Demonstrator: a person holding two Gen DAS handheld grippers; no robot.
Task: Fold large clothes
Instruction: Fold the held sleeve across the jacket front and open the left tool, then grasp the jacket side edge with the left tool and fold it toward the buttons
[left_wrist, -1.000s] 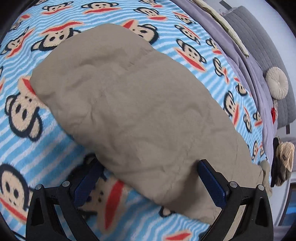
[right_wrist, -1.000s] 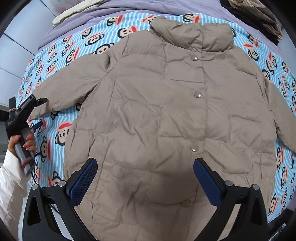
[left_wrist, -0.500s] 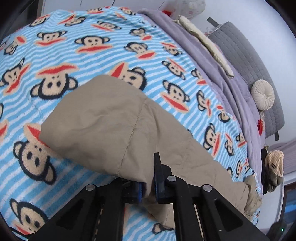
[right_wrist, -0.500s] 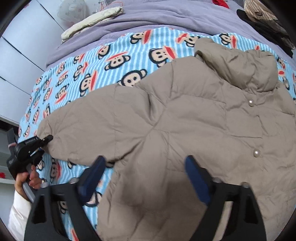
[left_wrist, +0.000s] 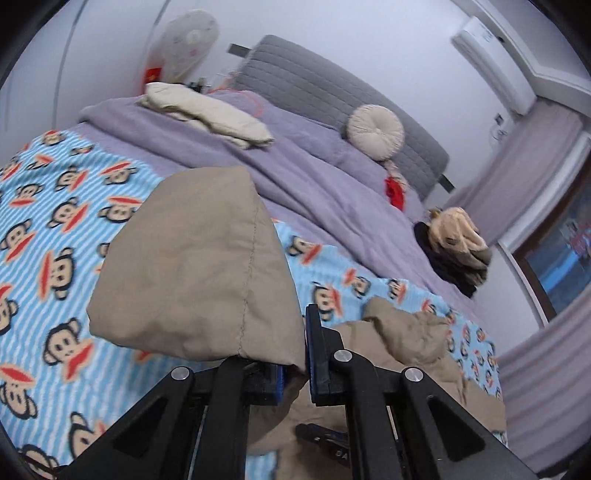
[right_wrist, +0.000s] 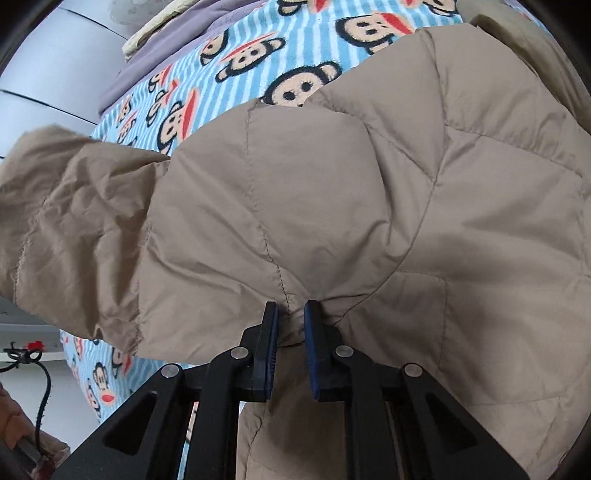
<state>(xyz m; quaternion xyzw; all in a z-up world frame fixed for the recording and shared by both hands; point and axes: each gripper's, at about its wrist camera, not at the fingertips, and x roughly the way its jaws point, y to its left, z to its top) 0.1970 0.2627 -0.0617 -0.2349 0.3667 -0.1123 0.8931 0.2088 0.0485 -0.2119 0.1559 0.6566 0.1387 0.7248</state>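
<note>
A tan quilted puffer jacket (right_wrist: 369, 192) lies on a blue striped monkey-print blanket (right_wrist: 236, 59). My left gripper (left_wrist: 293, 365) is shut on the end of the jacket's sleeve (left_wrist: 199, 266) and holds it lifted above the blanket (left_wrist: 48, 258); the jacket's body (left_wrist: 406, 332) lies lower right. My right gripper (right_wrist: 290, 332) is shut on a pinch of jacket fabric near the side seam under the sleeve. The lifted sleeve (right_wrist: 74, 206) stretches away to the left in the right wrist view.
A purple duvet (left_wrist: 303, 177) covers the bed's far half, with a cream folded cloth (left_wrist: 210, 114), a round cushion (left_wrist: 376, 131), a grey headboard (left_wrist: 332, 88) and a pile of dark and tan clothes (left_wrist: 458, 251). A black cable (right_wrist: 42, 384) hangs at the bed's left edge.
My left gripper closed on the sleeve end and lifted it off the blanket, tilting up toward the headboard. My right gripper came down and closed on the jacket's side.
</note>
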